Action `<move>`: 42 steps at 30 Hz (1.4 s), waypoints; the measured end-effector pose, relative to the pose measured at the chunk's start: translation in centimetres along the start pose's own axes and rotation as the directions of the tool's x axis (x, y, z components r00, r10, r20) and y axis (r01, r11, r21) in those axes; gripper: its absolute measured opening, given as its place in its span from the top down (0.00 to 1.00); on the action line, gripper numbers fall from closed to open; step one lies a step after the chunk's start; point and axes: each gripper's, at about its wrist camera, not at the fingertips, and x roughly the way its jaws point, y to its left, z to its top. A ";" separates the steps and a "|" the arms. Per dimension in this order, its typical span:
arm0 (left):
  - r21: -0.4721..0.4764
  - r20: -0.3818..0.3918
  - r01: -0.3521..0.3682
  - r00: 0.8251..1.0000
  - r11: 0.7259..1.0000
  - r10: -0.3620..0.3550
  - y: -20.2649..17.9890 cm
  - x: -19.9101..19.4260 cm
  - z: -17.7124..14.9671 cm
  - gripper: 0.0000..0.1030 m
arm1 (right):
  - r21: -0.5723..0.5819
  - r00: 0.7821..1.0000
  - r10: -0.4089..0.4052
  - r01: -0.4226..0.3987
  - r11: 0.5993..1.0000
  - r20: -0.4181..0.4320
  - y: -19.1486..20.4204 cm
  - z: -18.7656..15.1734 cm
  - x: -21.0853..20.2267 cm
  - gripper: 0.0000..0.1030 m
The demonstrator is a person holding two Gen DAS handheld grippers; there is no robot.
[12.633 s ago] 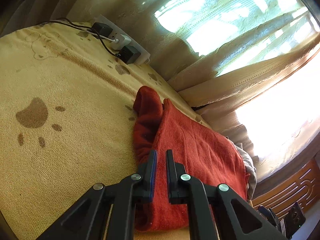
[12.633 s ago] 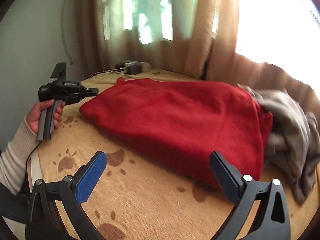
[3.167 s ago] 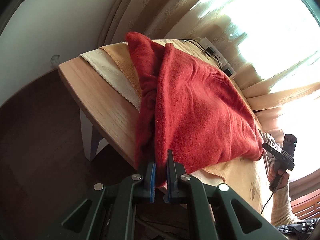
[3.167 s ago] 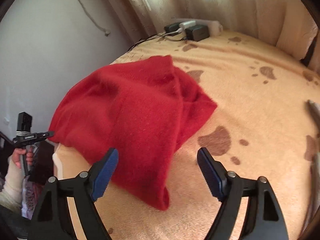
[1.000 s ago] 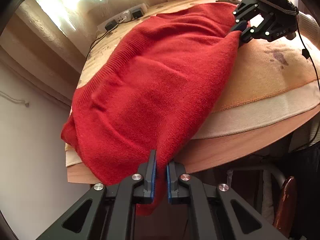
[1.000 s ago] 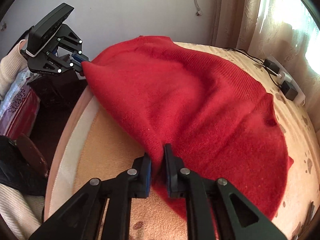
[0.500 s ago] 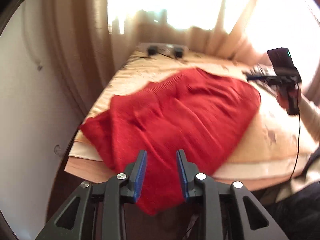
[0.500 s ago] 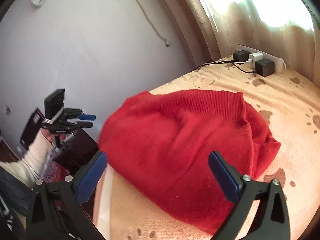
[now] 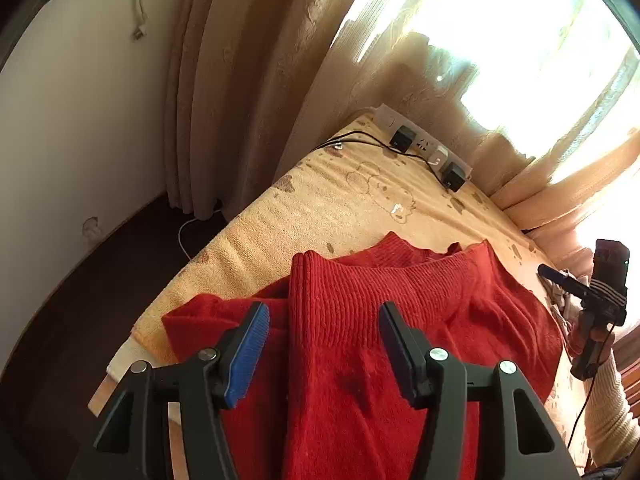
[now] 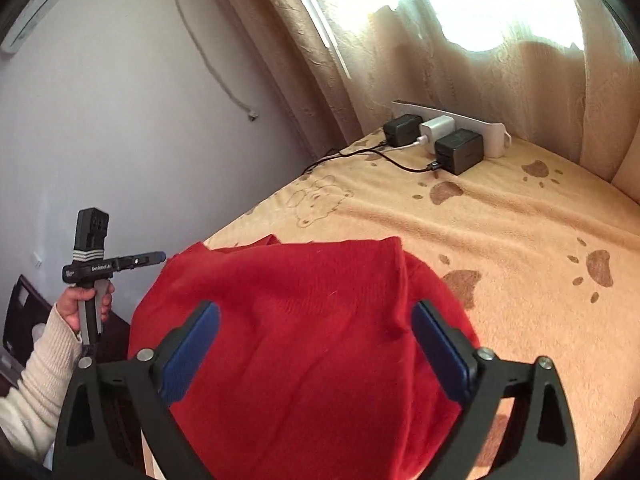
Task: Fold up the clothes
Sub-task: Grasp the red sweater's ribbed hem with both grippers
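A red knit sweater (image 9: 340, 300) lies folded in a heap on the paw-print blanket (image 9: 340, 200), near the table's left corner. My left gripper (image 9: 323, 316) hovers over its ribbed hem. The jaws are opening and the pads touch no cloth. In the right wrist view the sweater (image 10: 300, 280) fills the lower middle. Above it my right gripper (image 10: 315, 312) has its jaws wide and closing slightly, with nothing pinched. Each gripper shows in the other's view: the right gripper (image 9: 556, 276) at the far right, the left gripper (image 10: 156, 257) at the left, both held by hands in cream sleeves.
A white power strip (image 10: 492, 128) with black and white chargers and cables sits at the blanket's far edge by the curtains (image 10: 400, 40). The table's wooden edge (image 9: 98, 396) drops to a dark floor at the left. The blanket (image 10: 500, 232) beyond the sweater is bare.
A second ago both grippers were shut on the sweater's edge. Both have let go, opened and rolled upright while drawing back, and the sweater now rests on the blanket.
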 end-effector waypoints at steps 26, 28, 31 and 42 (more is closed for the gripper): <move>-0.166 0.060 -0.001 0.998 0.986 0.011 1.3 2.4 0.9 0.92 | 0.033 0.996 -0.082 0.083 0.996 -0.016 -2.1 3.9 4.7 0.94; -0.159 0.098 0.007 0.995 0.987 0.009 0.8 1.6 1.2 0.92 | 0.020 0.994 -0.104 0.103 0.994 0.036 -1.4 4.5 3.3 0.95; -0.134 0.154 -0.009 0.988 0.991 0.029 -0.3 0.6 2.4 0.92 | 0.000 0.986 -0.136 0.137 0.991 0.093 -0.7 5.2 1.8 0.95; -0.093 0.074 -0.195 0.977 0.976 0.202 -1.9 6.3 5.3 0.92 | 0.025 0.932 -0.362 0.362 0.932 0.001 -4.1 3.7 5.4 0.94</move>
